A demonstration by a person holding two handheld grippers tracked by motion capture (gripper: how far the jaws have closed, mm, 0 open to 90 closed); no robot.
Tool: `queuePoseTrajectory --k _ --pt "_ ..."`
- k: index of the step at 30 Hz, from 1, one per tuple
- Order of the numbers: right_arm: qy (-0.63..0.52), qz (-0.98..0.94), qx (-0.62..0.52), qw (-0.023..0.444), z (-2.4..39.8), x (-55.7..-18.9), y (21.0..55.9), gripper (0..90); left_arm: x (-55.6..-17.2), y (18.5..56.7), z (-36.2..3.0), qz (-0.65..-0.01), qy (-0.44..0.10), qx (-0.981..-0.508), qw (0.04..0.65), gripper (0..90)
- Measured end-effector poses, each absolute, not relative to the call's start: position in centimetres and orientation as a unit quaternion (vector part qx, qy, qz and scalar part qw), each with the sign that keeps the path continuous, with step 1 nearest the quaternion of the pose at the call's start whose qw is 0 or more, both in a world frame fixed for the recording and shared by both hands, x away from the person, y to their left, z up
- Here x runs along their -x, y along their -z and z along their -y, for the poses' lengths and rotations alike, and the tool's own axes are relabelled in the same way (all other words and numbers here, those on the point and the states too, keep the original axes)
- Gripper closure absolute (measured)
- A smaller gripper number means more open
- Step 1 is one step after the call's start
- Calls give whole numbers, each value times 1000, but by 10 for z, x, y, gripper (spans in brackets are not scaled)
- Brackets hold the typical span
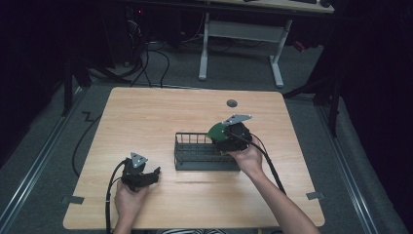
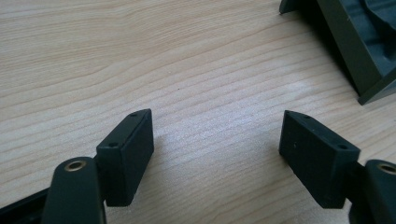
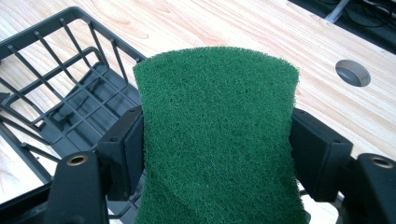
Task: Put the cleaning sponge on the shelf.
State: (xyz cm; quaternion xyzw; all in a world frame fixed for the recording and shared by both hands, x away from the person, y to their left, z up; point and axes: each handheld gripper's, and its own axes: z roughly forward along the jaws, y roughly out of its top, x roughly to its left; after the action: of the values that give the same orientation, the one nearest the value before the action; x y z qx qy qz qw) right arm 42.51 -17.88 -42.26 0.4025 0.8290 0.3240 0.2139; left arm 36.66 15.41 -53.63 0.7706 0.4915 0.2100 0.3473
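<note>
Here, right gripper (image 3: 217, 149) fingers clamped on green scouring pad (image 3: 217, 135) above the black wire rack's (image 1: 195, 158) right edge; left gripper (image 2: 217, 154) fingers spread over bare tabletop (image 2: 140, 56).

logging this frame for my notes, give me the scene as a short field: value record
surface: wooden table
right gripper: shut on green scouring pad, pad pinched in at the sides
pad position: above the right end of the black wire rack
left gripper: open, nothing between the jaws, low over bare table
rack contents: cannot tell
other: round grommet hole in table beyond the rack
</note>
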Motion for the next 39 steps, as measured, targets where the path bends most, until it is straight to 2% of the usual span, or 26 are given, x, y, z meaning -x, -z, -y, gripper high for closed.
queuePoseTrajectory --k 16,32,39 --pt "-322 -826 -412 209 182 -425 428 280 -367 536 -154 -491 -210 -771 347 267" --pt "-330 -818 -409 234 183 -423 425 278 -367 536 -154 -491 -210 -771 347 267" --pt "-328 -819 -415 220 184 -427 429 268 -367 536 -154 -491 -210 -771 347 267"
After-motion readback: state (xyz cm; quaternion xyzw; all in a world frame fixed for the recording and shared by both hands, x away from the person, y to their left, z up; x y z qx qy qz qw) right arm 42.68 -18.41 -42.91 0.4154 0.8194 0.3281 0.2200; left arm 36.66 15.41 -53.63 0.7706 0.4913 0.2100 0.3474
